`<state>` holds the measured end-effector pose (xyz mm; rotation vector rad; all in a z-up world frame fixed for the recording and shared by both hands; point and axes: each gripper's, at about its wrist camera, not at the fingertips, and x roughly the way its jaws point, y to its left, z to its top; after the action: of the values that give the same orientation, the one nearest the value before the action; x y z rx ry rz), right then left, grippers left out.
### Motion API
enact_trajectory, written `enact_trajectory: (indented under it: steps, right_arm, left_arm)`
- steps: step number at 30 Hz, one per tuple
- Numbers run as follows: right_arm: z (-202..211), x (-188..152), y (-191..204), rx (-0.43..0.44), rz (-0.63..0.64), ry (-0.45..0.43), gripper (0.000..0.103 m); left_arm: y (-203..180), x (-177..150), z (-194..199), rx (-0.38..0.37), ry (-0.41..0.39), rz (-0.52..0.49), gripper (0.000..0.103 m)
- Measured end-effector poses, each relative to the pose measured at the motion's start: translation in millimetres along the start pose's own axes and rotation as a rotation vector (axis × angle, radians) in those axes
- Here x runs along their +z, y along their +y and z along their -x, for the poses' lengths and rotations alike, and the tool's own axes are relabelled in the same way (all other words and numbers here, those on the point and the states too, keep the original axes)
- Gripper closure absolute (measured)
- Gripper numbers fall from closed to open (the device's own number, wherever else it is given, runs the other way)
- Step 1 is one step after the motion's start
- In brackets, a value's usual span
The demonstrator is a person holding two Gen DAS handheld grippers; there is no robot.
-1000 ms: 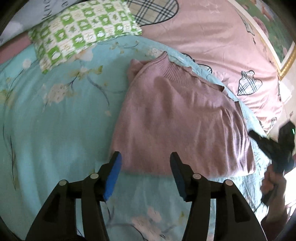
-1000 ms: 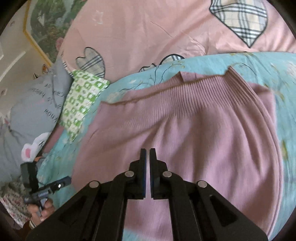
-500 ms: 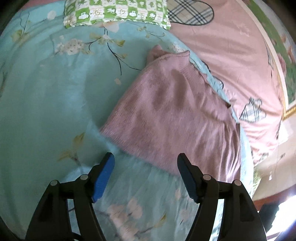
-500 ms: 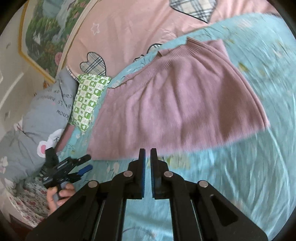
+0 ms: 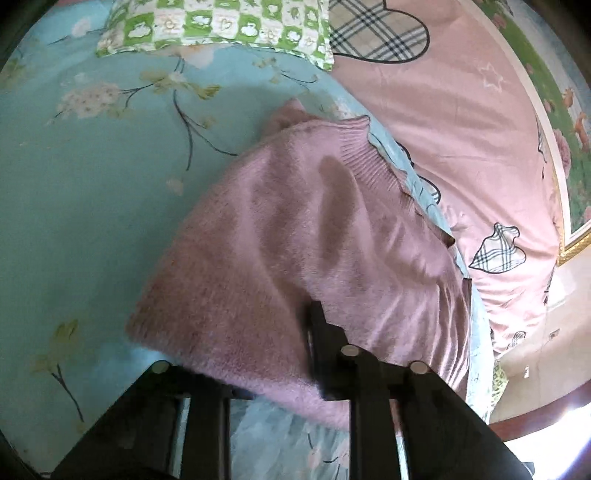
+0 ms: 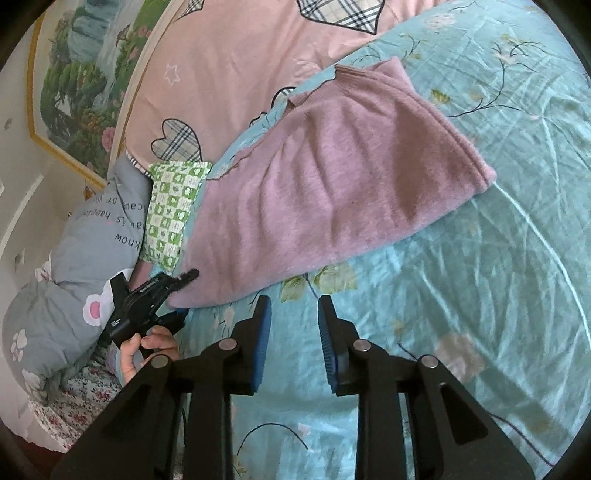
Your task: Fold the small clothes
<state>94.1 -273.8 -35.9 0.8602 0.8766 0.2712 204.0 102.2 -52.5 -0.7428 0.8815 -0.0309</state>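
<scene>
A folded mauve knit sweater point(image 5: 303, 236) lies on the turquoise floral bedsheet point(image 5: 92, 221). In the left wrist view its near corner lies between my left gripper's jaws: one finger point(image 5: 325, 343) rests on top of the fabric and the other is hidden under it. In the right wrist view my left gripper point(image 6: 177, 291) grips the sweater's point(image 6: 332, 184) near left corner. My right gripper point(image 6: 293, 339) is open and empty, over bare sheet just short of the sweater's near edge.
A green checked pillow point(image 5: 221, 26) and a pink quilt with plaid hearts point(image 5: 461, 122) lie beyond the sweater. A grey cushion point(image 6: 74, 258) sits at the bed's left. A framed landscape painting point(image 6: 85, 74) hangs on the wall.
My left gripper moved forward onto the sweater's near corner and closed on it. My right gripper pulled back off the sweater and opened.
</scene>
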Motion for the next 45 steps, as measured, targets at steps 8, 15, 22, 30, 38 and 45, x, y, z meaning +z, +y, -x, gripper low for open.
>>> enact_trajectory:
  steps: [8, 15, 22, 30, 38, 45]
  right_arm:
    - [14.4, 8.5, -7.9, 0.01, -0.014, -0.039, 0.071]
    - [34.8, 24.7, -23.3, -0.007, -0.027, -0.084, 0.056]
    - [39.2, 65.2, -32.3, -0.02, 0.002, -0.077, 0.054]
    - [-11.7, 136.8, 3.8, 0.038, 0.127, 0.013, 0.043]
    - [-61.4, 161.1, 61.8, 0.133, 0.24, 0.057, 0.041]
    - [-88.8, 165.6, 77.0, 0.147, 0.215, 0.077, 0.04]
  left_arm:
    - [-65.7, -7.5, 21.9, -0.028, -0.077, -0.224, 0.096]
    - [-163.8, -47.1, 16.1, -0.106, -0.062, -0.566, 0.097]
    - [-209.9, -107.0, -12.7, -0.207, 0.063, -0.768, 0.103]
    - [-198.3, -134.0, -33.9, -0.123, 0.1, -0.843, 0.103]
    - [-153.1, -99.0, 7.6, -0.005, -0.047, -0.774, 0.065]
    - [-176.6, -104.5, -4.4, 0.1, -0.124, -0.87, 0.02]
